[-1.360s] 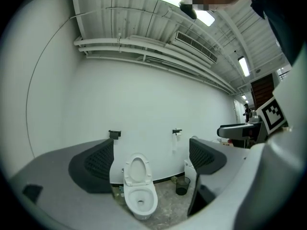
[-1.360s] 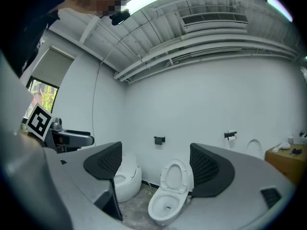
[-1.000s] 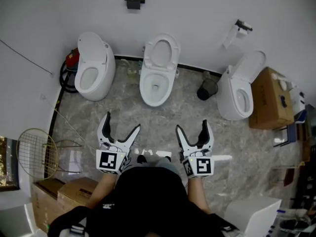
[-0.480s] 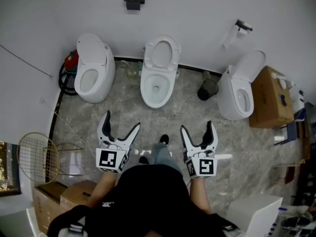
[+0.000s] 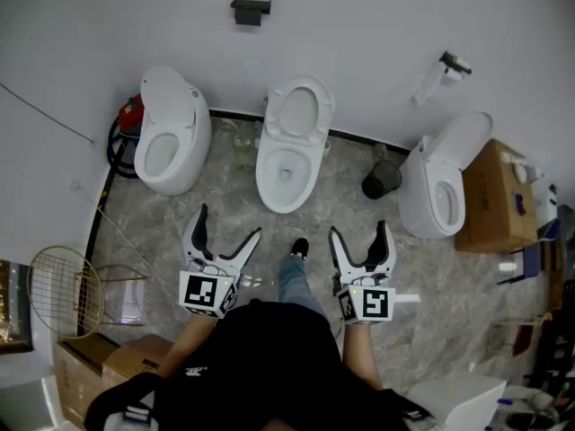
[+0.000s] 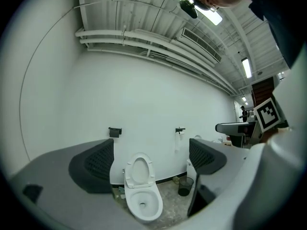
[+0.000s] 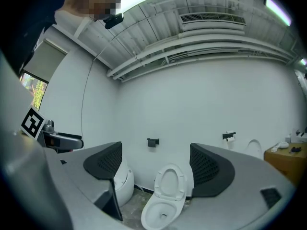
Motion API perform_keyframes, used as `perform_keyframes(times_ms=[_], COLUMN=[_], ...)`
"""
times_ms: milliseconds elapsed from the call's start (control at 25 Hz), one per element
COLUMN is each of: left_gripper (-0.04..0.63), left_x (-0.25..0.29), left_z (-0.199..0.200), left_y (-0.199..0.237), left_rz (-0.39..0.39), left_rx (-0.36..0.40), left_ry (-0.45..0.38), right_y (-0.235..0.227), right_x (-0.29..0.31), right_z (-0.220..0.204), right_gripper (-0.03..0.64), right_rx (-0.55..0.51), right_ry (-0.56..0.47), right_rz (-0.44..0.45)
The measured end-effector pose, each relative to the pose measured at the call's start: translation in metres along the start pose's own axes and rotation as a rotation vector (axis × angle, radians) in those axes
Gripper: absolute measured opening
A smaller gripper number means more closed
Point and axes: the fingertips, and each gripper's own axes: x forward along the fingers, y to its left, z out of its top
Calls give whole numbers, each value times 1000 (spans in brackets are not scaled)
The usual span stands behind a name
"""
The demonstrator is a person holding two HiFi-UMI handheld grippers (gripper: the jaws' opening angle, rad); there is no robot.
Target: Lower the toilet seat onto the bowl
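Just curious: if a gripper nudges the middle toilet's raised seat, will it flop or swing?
Likely stiff: the seat looks like a glossy hard ring. It stands raised over the bowl, so a push probably swings it down, perhaps with a slam.

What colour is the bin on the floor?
Black; the bin shows best in the head view.

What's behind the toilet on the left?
Behind the left toilet, a red object and loops of black hose poke out. The toilet covers the rest, so I can't tell what the red thing is.
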Motion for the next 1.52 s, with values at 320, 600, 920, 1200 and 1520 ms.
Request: perform_keyframes(times_ms=[320,600,920,1200,1520], left_gripper=[477,477,477,477,476], left_x=[106,203,285,320,357], left_z=[10,30,30,25,-14], left_y=[16,11,14,22,40], left_rz=[26,39,82,84,-45], left_rx=[16,29,30,34,164], left_ry=[-5,-8,27,74,164], right_y=[-64,-124,-170,-183,-180], right_x=[90,162,232,274,303], right_z=[-10,-12,-19,-28,-58], right_gripper=[428,428,428,428,426], right_rx=[2,20,41,32,51], right_ry=[1,21,55,76,125], right_rz=[7,24,74,109,94])
